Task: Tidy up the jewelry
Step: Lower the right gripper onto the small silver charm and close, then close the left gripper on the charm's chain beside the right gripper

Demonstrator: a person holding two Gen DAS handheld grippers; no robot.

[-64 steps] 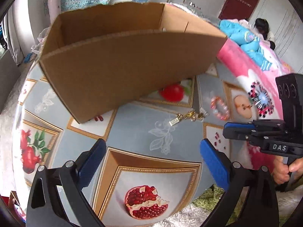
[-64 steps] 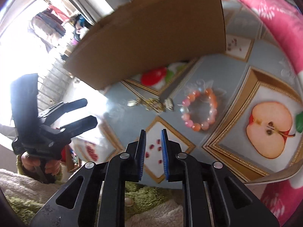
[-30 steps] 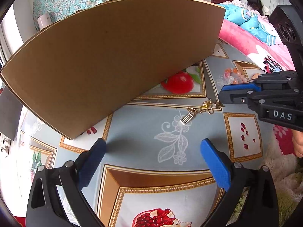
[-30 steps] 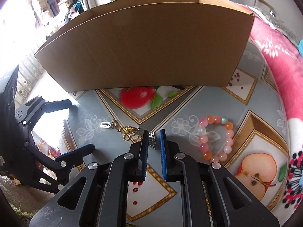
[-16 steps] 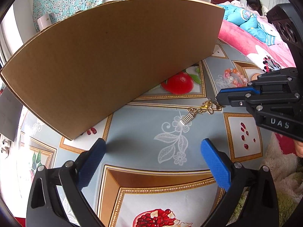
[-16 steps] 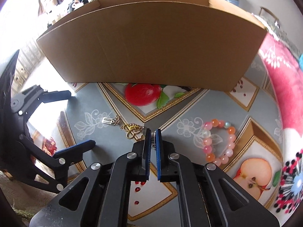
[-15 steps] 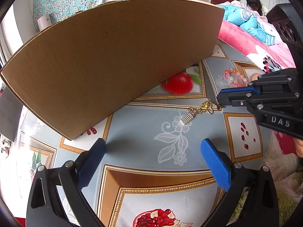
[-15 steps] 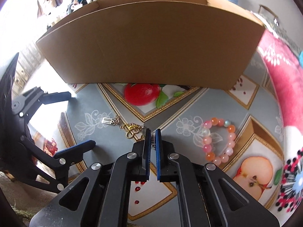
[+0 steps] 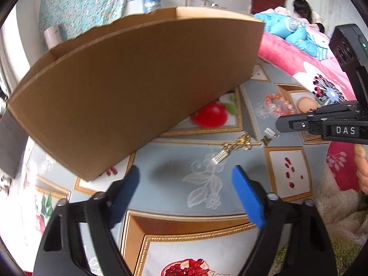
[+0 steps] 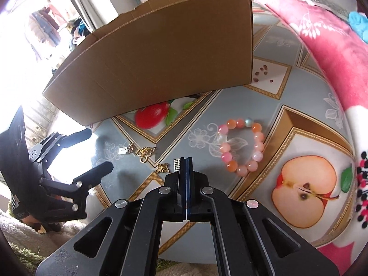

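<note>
A gold chain necklace point(image 9: 239, 143) lies on the patterned tablecloth point(image 9: 174, 165), with a silver pendant point(image 9: 219, 157) at one end and a small silver bar point(image 10: 176, 164) at the other. My right gripper point(image 10: 185, 161) is shut at the bar. The bar sticks out beside its left finger, and nothing shows between the pads. A gold butterfly charm point(image 10: 163, 168) lies just left of it. My left gripper point(image 9: 187, 191) hovers short of the pendant; its jaws are closing with nothing between them. A pink and orange bead bracelet point(image 10: 240, 148) lies to the right.
A large open cardboard box point(image 9: 138, 87) stands just behind the jewelry. A pink blanket point(image 10: 333, 46) runs along the table's right side, and a fluffy rug point(image 9: 340, 207) lies at the near edge. A person point(image 9: 303, 9) is in the far background.
My right gripper's jaws shut fully and it slid right; the silver bar, earlier between its pads, now lies beside the left finger. My left gripper's jaws narrowed.
</note>
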